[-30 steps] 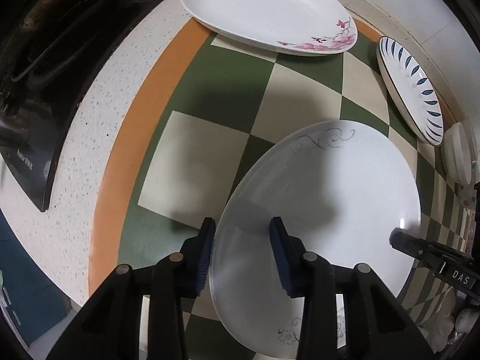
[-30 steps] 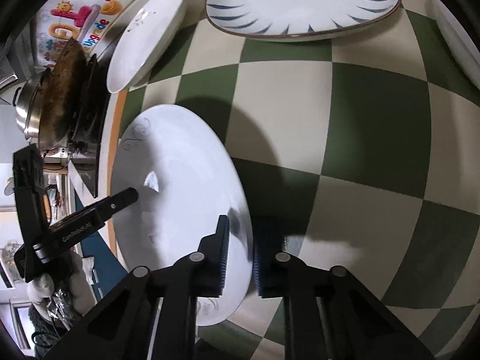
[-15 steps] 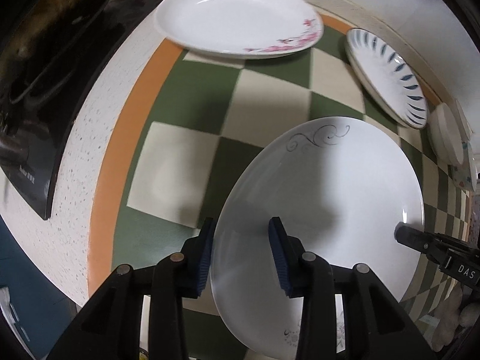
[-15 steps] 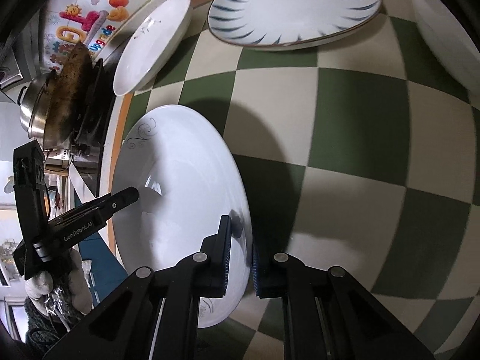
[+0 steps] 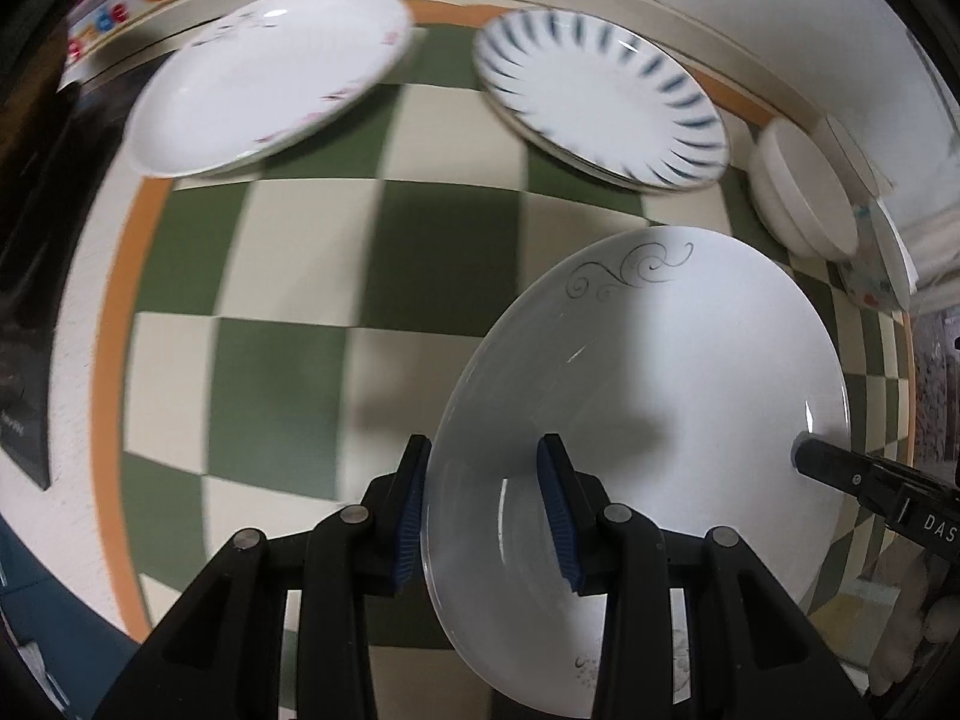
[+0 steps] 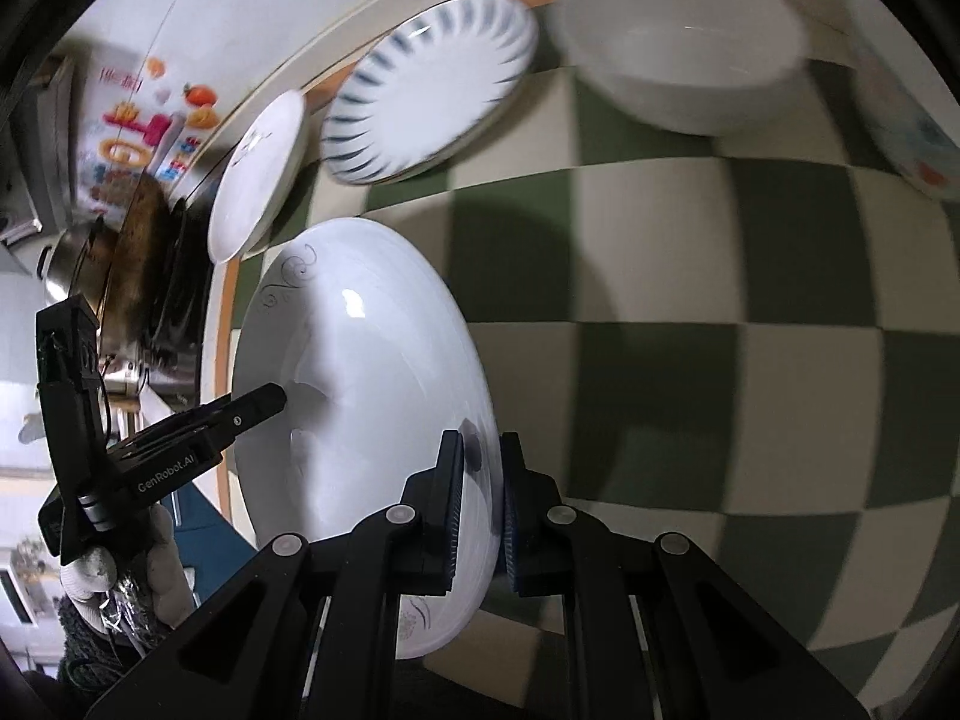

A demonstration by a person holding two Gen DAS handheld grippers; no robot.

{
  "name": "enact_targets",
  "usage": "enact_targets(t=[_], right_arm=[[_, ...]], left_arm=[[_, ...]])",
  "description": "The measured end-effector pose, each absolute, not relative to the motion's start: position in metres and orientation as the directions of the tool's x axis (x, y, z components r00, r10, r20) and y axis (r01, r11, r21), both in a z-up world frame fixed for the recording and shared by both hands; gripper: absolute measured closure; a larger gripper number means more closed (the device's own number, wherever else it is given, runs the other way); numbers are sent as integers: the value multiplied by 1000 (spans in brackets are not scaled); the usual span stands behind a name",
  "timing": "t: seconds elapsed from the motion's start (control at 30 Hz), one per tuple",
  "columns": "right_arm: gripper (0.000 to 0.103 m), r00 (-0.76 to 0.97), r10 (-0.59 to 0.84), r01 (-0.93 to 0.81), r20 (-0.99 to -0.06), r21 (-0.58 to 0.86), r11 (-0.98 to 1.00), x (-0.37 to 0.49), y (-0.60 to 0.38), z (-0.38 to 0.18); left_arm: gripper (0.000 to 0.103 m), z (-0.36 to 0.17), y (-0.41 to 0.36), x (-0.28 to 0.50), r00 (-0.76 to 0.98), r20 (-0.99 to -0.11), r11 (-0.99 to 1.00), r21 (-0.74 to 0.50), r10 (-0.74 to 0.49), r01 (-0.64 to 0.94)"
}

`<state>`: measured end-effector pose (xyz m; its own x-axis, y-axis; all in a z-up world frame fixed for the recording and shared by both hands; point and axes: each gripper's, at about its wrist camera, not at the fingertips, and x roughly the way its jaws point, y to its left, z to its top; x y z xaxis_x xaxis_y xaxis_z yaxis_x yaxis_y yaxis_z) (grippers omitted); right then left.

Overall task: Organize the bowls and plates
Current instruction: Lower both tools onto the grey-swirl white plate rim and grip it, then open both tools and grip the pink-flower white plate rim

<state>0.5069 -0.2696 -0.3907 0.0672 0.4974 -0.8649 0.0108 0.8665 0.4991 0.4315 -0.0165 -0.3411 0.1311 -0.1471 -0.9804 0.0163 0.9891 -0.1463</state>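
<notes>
Grippers, left (image 5: 483,507) and right (image 6: 480,507), are clamping opposite rims of the scroll-patterned white porcelain plate (image 5: 648,414), with the blue-striped plate (image 5: 600,105) lying ahead.

green-and-cream checked cloth (image 5: 444,252), blue-striped plate (image 5: 600,108)

Both wrist views close, facing down, sharing swirl plate (image 5: 660,372).

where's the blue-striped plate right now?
The blue-striped plate lies at the back of the checkered mat, in both wrist views, between the pink-flowered plate on its left and the white bowl on its right.
</notes>
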Motion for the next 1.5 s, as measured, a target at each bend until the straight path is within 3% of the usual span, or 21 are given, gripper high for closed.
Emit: enact_targets(t=[0.67, 1.1, 1.23, 1.33, 1.5], right_arm=[[89, 44, 503, 99, -863, 505, 857, 501, -307, -430], [87, -12, 486, 103, -874, 482, 870, 504, -302, -433], [82, 8, 426, 114, -905, 424, 898, 508, -307, -400], [77, 77, 458, 83, -886, 464, 882, 523, -290, -360], [65, 143, 535, -43, -833, 535, 844, 571, -219, -312]], left_arm=[[69, -366, -59, 443, 87, -992, 995, -91, -94, 31], [69, -344, -47, 436, 100, -988, 993, -119, -119, 11], [68, -287, -26, 450, 221, -966, 990, -142, -134, -24], [63, -253, 10, 474, 292, -945, 978, -183, -147, -98], [63, -256, 84, 512, 319, -942, 953, -186, -104, -240]])
